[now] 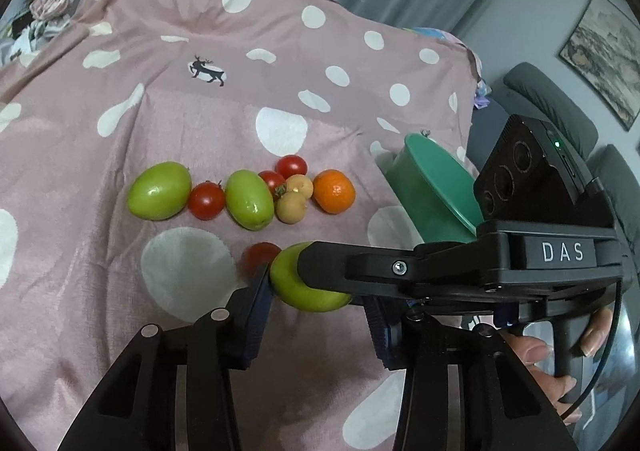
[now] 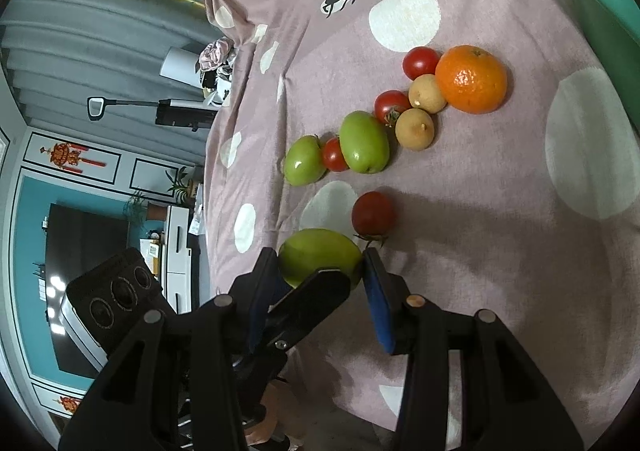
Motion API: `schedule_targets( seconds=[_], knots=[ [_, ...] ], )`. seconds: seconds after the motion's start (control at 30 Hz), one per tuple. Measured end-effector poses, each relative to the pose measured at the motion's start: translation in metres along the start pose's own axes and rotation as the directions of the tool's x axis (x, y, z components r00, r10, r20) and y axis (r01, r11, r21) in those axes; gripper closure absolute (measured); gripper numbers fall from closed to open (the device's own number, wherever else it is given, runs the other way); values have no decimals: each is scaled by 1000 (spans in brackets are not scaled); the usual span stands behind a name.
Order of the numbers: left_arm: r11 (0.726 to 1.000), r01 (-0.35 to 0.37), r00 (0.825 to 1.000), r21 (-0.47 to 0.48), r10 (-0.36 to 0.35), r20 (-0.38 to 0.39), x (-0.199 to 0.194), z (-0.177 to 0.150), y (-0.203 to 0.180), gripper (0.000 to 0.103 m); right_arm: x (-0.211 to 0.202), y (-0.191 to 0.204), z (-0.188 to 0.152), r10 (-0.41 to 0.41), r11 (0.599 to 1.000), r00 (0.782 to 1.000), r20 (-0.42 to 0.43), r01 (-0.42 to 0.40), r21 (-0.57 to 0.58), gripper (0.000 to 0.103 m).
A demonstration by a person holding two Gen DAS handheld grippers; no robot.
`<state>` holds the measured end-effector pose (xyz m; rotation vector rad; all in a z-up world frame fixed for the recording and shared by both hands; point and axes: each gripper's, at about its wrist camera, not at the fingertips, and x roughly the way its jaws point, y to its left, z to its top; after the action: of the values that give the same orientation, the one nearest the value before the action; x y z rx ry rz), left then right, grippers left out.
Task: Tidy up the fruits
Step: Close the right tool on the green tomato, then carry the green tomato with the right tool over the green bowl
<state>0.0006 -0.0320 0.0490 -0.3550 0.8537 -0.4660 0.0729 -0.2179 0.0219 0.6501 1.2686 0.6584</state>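
Black fingers of the right gripper fill the bottom of its own view, with their blue pads set against both ends of an oval green fruit. It is clamped on that fruit. The fruit's long axis runs straight across from pad to pad, level in this view; in the left wrist view it slants from upper left down to lower right. It sits low over the spotted pink cloth, and I cannot tell whether it touches the cloth.

From the other side, the left gripper straddles the same fruit with its fingers fairly wide. One pad meets the fruit's end, while the other is partly hidden behind the right gripper's finger, so I cannot tell whether it grips.

Just beyond the fruit lies a lone cherry tomato. Farther back, a row of green fruits, tomatoes and tan round fruits ends at an orange. A green bowl stands tilted to the right of the row.
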Motion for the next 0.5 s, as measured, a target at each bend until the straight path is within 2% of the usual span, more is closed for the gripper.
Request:
schedule_targets(
  seconds=[0.2, 0.37, 0.5],
  knots=[
    [998, 5, 1000, 56, -7, 25, -6, 4, -21, 59, -23, 4, -5, 26, 999, 999, 37, -24, -38, 59],
    [992, 24, 999, 127, -29, 35, 1, 14, -62, 59, -63, -3, -4, 41, 997, 993, 112, -35, -62, 59],
    [981, 52, 998, 187, -54, 10, 24, 30, -100, 59, -99, -23, 3, 43, 999, 982, 184, -37, -36, 59]
  ],
)
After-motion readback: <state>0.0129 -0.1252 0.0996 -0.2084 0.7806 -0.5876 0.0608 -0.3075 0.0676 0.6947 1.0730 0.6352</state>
